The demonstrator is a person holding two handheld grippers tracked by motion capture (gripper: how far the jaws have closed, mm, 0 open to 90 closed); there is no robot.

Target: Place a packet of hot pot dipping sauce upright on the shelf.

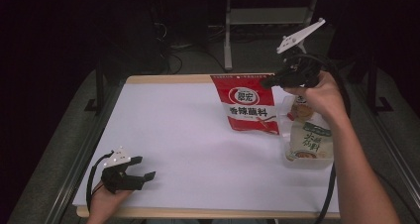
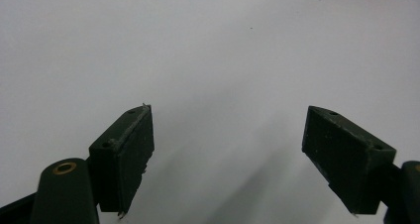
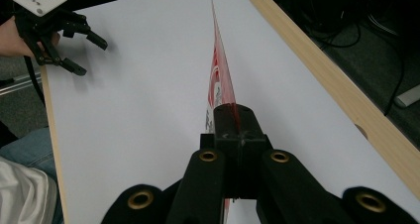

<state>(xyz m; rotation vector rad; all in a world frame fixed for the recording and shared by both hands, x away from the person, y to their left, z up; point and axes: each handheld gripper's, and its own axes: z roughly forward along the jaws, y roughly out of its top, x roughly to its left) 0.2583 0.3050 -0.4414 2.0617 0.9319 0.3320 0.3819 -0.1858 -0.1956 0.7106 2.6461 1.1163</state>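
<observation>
The table (image 1: 163, 135), covered in white, carried the whole job, and the clear container (image 1: 307, 157) near its right edge served as the landmark. Just left of that container, the red seasoning pouch (image 1: 246, 102) hung in the air, pinched at its top right corner by the right gripper (image 1: 270, 81), whose jaws were clamped tight on the thin edge. In the right gripper view the pouch (image 3: 218, 80) ran edge-on straight out from the closed jaws.

Judging from this, the step was to carry the pouch over to the container and drop it in. To do it well, the pouch should be kept hanging vertical, lifted until its lower edge cleared the container's rim, then lowered narrow side first.

A green-labelled packet (image 1: 309, 140) already stood inside the container, so the free room lay beside it; the red pouch could catch on it or on the rim.

Far left of the container, by the table's near edge, the left gripper (image 1: 141, 169) rested with its jaws spread apart and nothing between them, well out of the way.
</observation>
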